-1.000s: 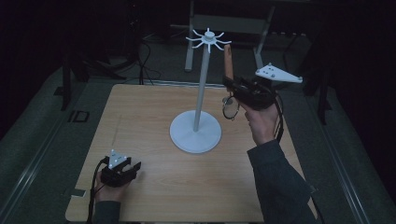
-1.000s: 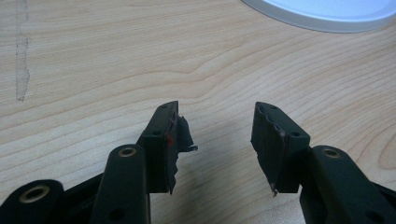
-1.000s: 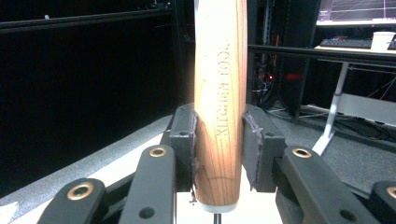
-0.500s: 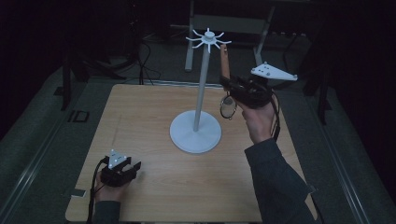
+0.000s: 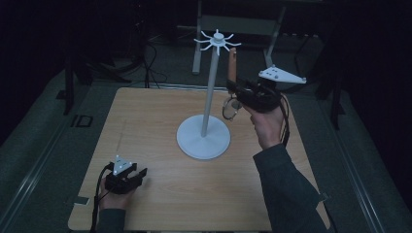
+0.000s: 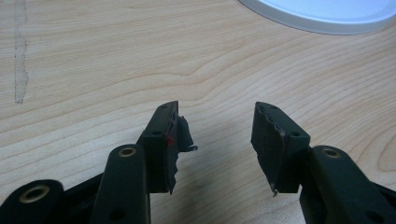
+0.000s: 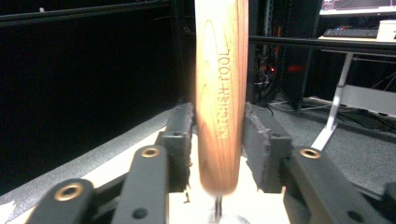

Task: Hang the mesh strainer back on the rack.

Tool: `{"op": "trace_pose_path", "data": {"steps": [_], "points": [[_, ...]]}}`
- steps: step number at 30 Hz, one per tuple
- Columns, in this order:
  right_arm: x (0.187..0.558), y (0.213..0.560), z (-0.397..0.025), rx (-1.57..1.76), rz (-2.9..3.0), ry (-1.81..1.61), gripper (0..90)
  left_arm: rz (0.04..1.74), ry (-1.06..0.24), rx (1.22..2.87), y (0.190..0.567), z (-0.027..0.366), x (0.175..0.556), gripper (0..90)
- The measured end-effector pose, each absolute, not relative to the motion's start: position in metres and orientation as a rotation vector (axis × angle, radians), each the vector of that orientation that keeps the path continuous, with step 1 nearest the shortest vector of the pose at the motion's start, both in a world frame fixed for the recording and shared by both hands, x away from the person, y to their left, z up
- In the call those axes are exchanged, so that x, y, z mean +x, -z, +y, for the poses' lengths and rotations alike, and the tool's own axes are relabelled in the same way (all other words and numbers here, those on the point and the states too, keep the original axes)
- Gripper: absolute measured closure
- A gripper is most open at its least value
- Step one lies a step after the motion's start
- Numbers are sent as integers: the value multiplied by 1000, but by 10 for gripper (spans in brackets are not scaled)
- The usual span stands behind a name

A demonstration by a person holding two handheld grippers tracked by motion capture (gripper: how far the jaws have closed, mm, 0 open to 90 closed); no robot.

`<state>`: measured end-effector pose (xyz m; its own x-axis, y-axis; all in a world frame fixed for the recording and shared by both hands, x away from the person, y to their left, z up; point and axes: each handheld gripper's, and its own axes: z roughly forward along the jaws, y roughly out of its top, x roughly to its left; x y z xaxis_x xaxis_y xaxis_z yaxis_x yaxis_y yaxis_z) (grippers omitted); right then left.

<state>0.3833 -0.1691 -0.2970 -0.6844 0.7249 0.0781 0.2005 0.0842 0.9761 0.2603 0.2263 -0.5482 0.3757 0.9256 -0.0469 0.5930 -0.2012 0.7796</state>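
A white stand [image 5: 204, 138] with a round base, a tall pole and a ring of hooks [image 5: 217, 40] on top stands mid-table. My right gripper [image 5: 236, 90] is raised just right of the pole, shut on a kitchen tool's wooden handle [image 5: 232, 65], which points up toward the hooks; a metal wire loop [image 5: 230, 109] hangs below the jaws. In the right gripper view the handle [image 7: 220, 93], stamped KITCHEN TOOL, is clamped upright between the jaws. My left gripper [image 5: 137, 175] rests on the table near its front left, open and holding nothing [image 6: 215, 140].
The wooden table [image 5: 145, 126] has dark floor on all sides, with cables and a metal frame [image 5: 243, 24] behind its far edge. An edge of the stand's white base [image 6: 322, 14] lies ahead of the left gripper.
My right gripper has shifted slightly left and up with the tool, bringing the handle's top closer to the hooks. The left gripper has stayed put.
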Motion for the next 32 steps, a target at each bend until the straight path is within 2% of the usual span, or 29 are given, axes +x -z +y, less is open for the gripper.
{"op": "trace_pose_path", "data": {"steps": [9,23,32], "points": [[382,298,-172,913,1934,-1625,563,1311,-572,1910,549,226,261,520],[374,297,-177,879,1928,-1636,554,1312,-576,1903,548,226,261,520],[371,311,-190,913,1941,-1615,553,1313,-575,1905,548,226,261,520]]}}
